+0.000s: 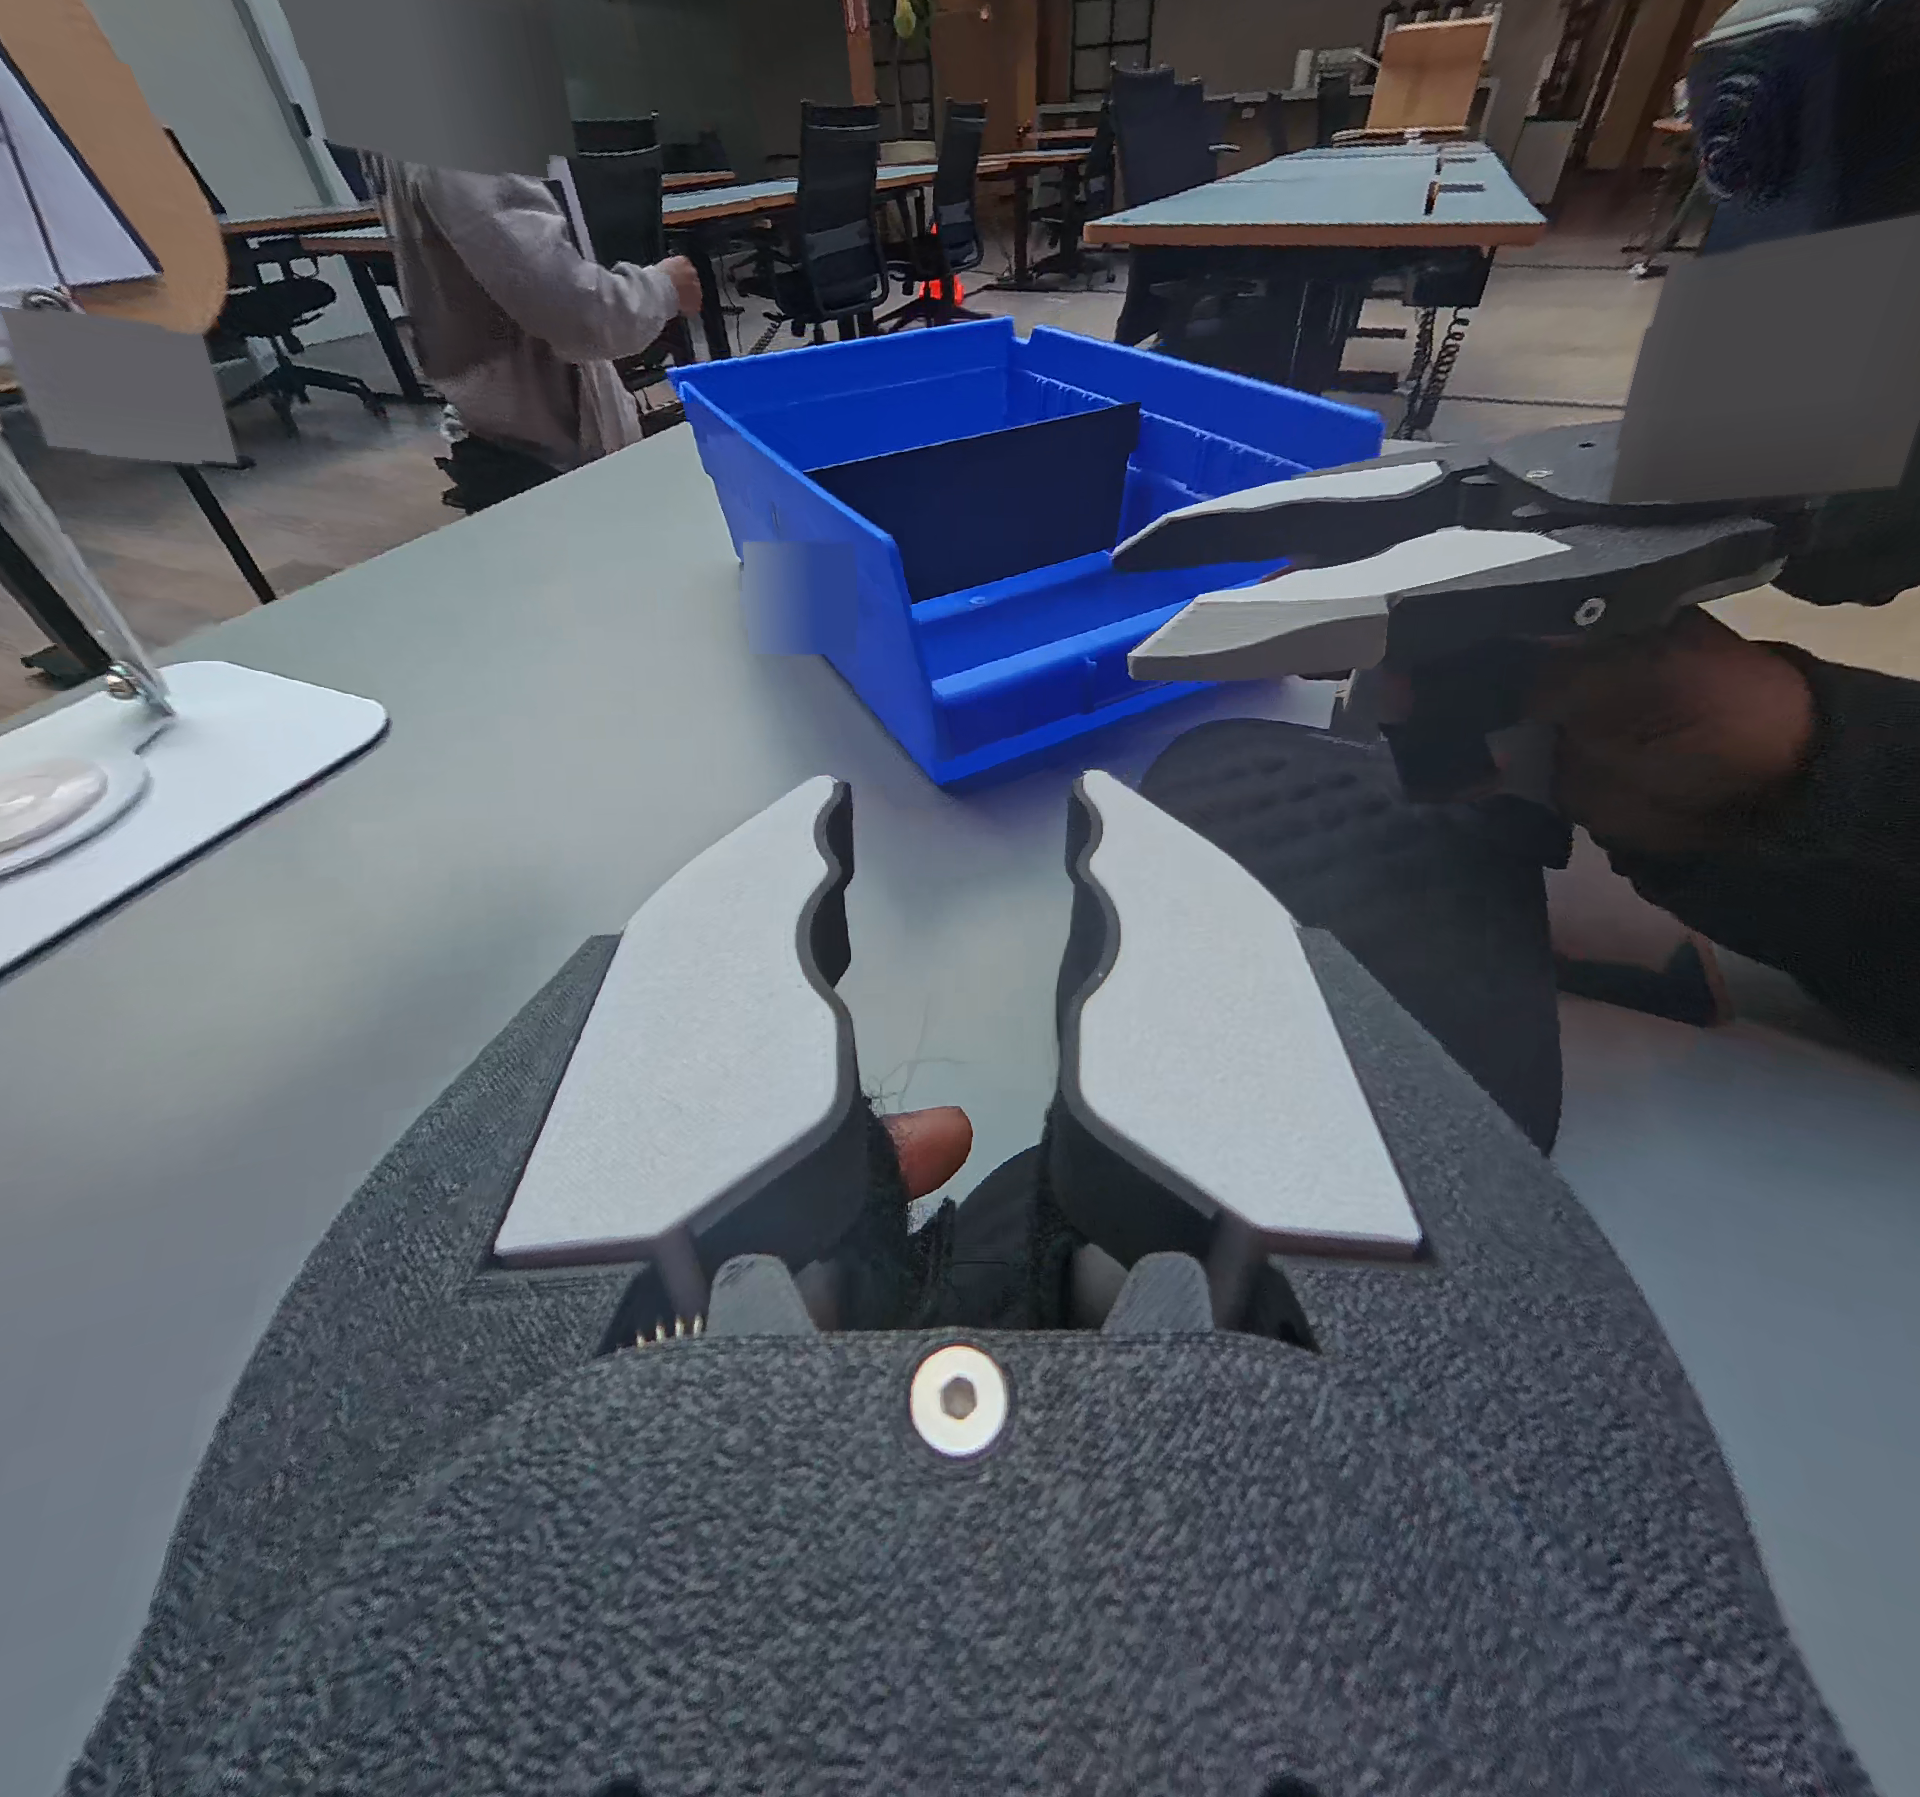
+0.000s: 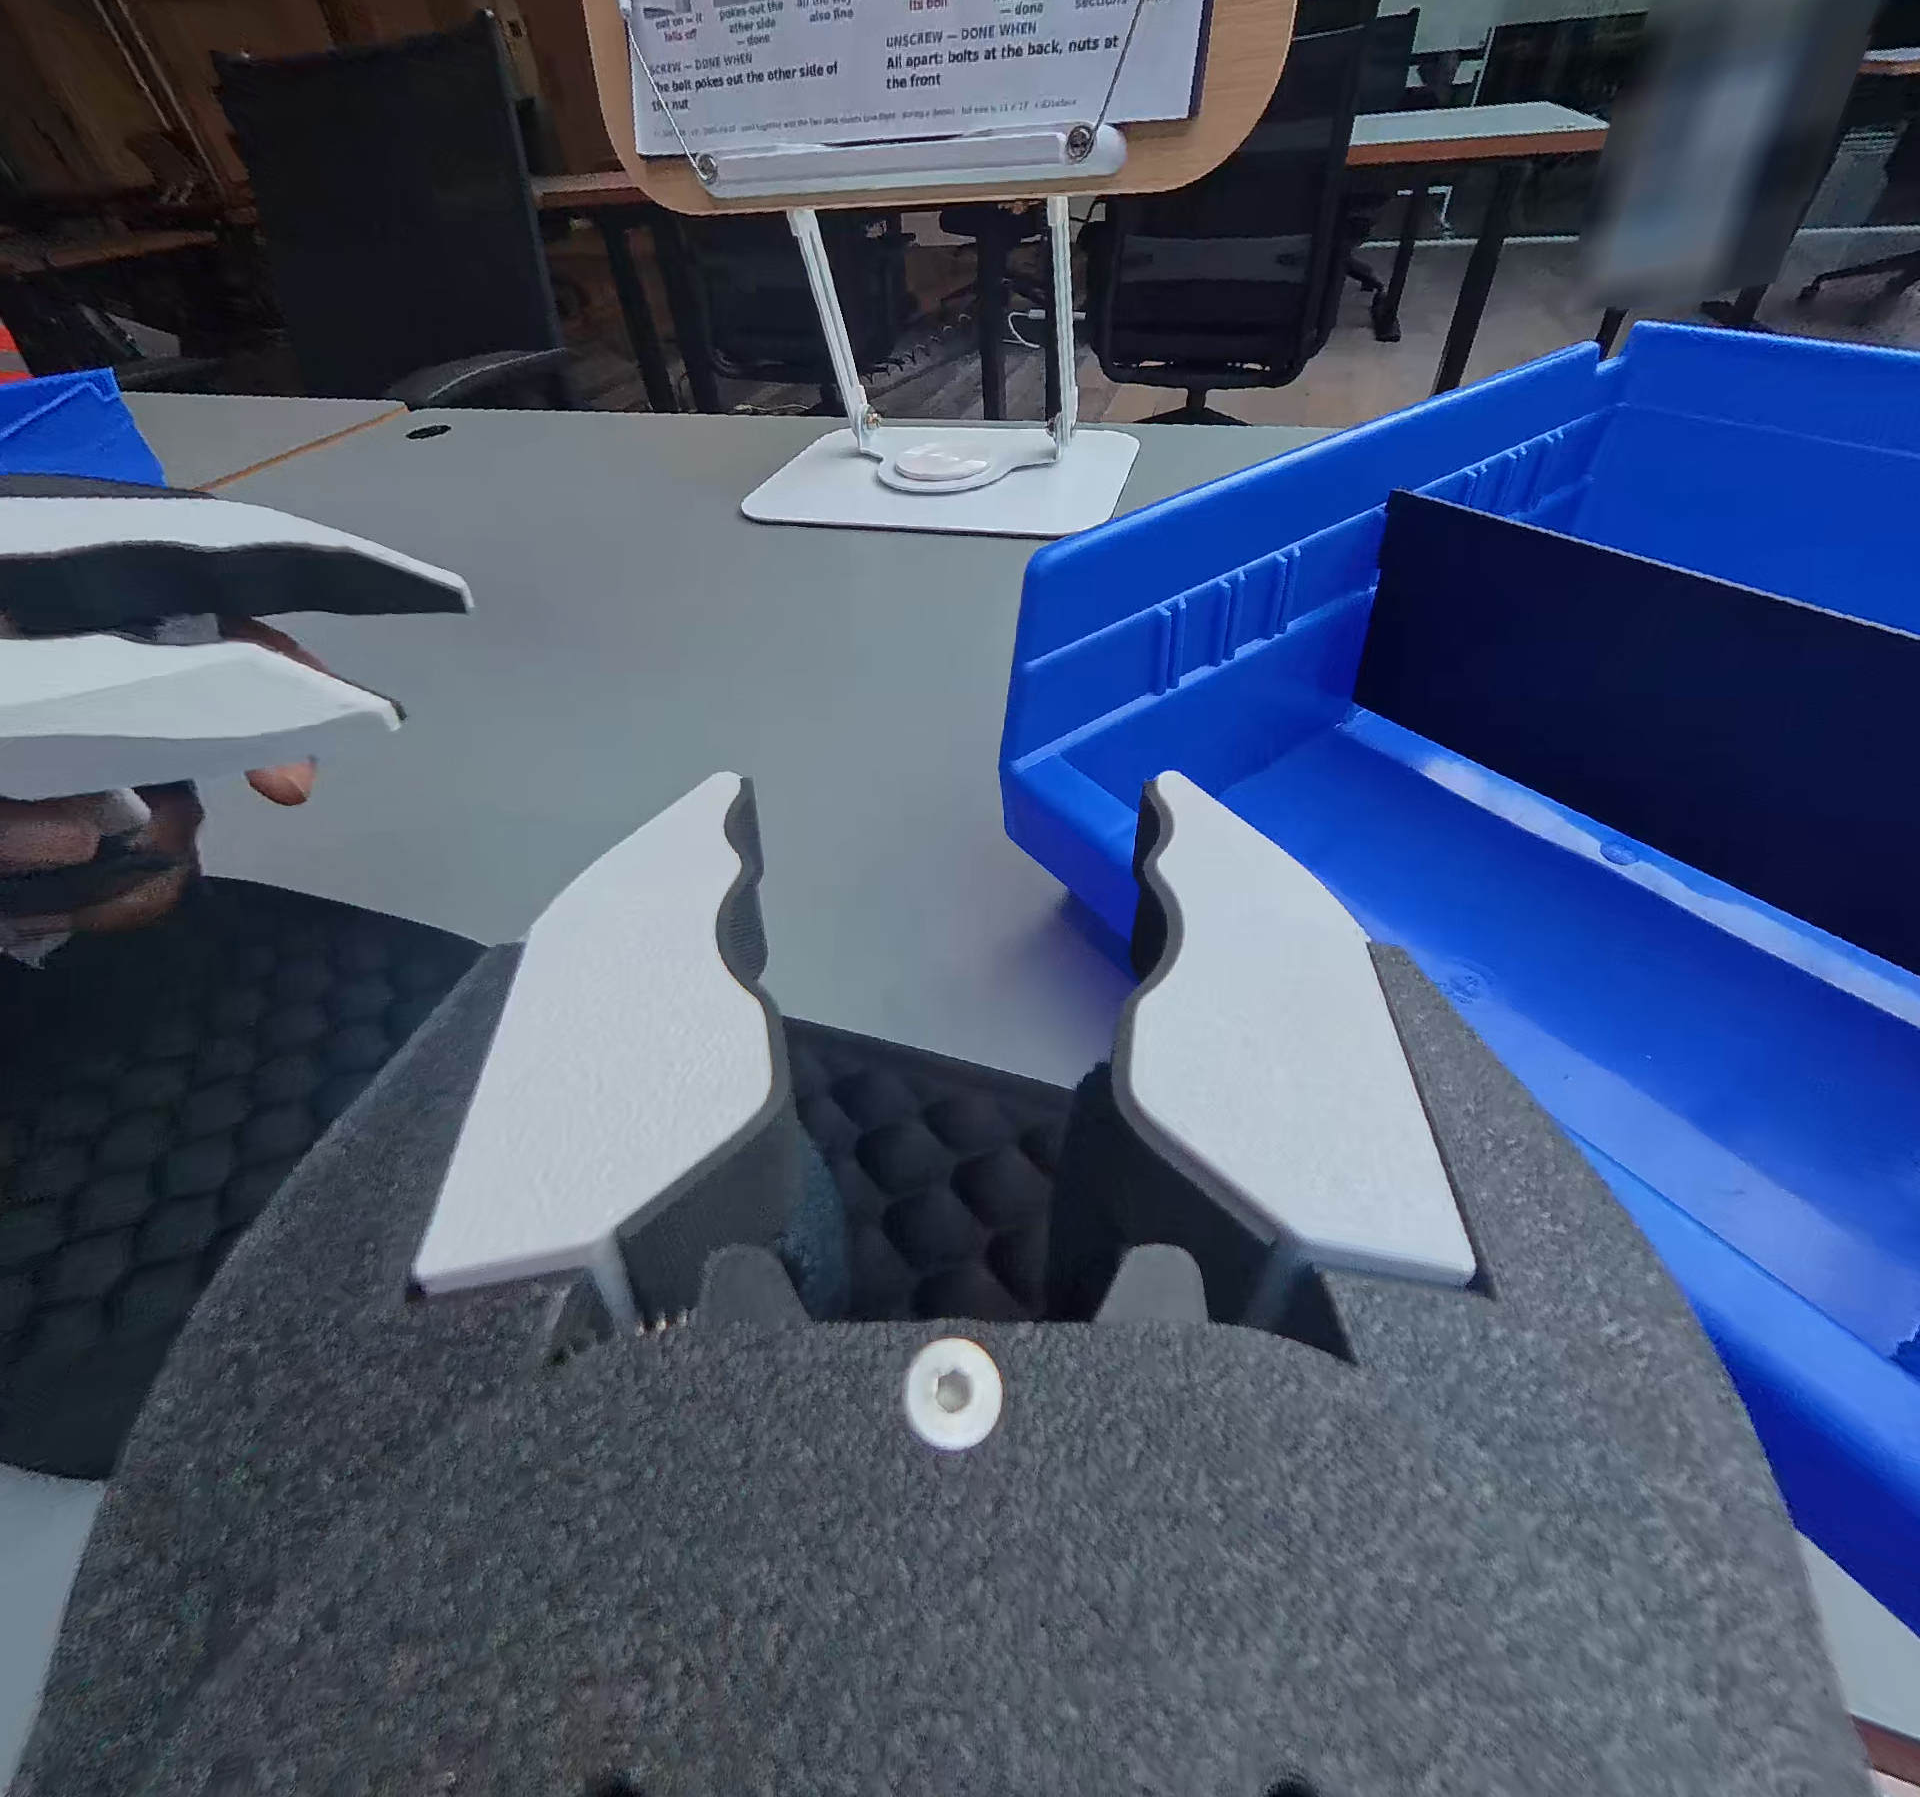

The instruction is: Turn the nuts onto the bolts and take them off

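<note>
My left fingers [image 1: 961,812] stand apart with a clear gap between the grey pads, and nothing is in them; through the gap I see only bare grey surface [image 1: 499,812]. My right fingers [image 2: 945,812] are spread wider still, also with nothing between them, and they hang over the near edge of the surface, above a black honeycomb mat [image 2: 935,1176] that lies at that edge.

In the left wrist view the right gripper reaches in from the right side, its two fingers slightly parted, with its tips in front of the blue bin's low open side. I cannot tell whether they touch the bin. A gloved hand [image 1: 1662,739] grips it from below, over the mat.

Just beyond my fingers sits the blue bin [image 1: 831,542], a plastic parts tray set at an angle on the surface, its low open side toward me. A black divider [image 2: 1621,646] stands upright across it and splits it into a front and a back section. I can see no nuts or bolts in either view; the front section's floor, where it shows, is bare blue plastic.

Toward the far edge of the surface stands a white stand [image 2: 940,480] holding a wooden board [image 2: 1257,33] with a printed instruction sheet [image 2: 904,2]. Beyond the surface are desks, black office chairs, and a person in a grey top [image 1: 499,293].
</note>
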A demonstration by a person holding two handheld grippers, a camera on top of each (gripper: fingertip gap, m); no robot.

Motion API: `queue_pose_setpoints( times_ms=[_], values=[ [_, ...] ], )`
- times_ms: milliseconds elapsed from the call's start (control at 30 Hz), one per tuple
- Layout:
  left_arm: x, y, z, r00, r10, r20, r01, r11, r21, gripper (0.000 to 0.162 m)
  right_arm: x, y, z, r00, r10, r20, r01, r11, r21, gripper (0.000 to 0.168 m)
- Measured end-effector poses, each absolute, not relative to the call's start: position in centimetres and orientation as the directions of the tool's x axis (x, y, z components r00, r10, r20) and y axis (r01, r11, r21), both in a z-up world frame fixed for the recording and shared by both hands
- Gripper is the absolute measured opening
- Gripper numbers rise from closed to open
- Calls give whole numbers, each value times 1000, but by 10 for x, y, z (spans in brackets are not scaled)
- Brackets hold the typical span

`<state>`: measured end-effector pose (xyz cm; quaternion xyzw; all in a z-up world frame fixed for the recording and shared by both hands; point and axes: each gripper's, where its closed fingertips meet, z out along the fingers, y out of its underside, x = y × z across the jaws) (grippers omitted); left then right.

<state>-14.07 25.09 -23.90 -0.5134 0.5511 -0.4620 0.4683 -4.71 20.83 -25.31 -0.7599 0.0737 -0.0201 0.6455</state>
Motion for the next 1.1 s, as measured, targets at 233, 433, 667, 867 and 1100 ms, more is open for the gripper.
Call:
queue_pose_setpoints(
  times_ms=[233, 433, 667, 867, 1100],
  values=[
    [-237, 327, -193, 205, -971, -123, -328, 50, -943, 38, -51, 209, -253, 991, -126, -34, -54, -158, -986, 68],
    [-386, 442, -186, 403, -897, -181, -693, -170, -701, 36, -56, 212, -257, 994, -105, 1, -19, -193, -981, 69],
    [-488, 516, -256, 545, -826, -144, -821, -491, -293, 33, -54, 210, -254, 994, -104, -40, -57, -167, -984, 68],
    [-508, 541, -297, 586, -799, -137, -809, -564, -167, 32, -52, 207, -250, 992, -104, -66, -80, -132, -988, 65],
    [-512, 548, -324, 556, -822, -119, -830, -543, -128, 31, -52, 207, -250, 993, -106, -59, -73, -137, -988, 64]
  ],
)
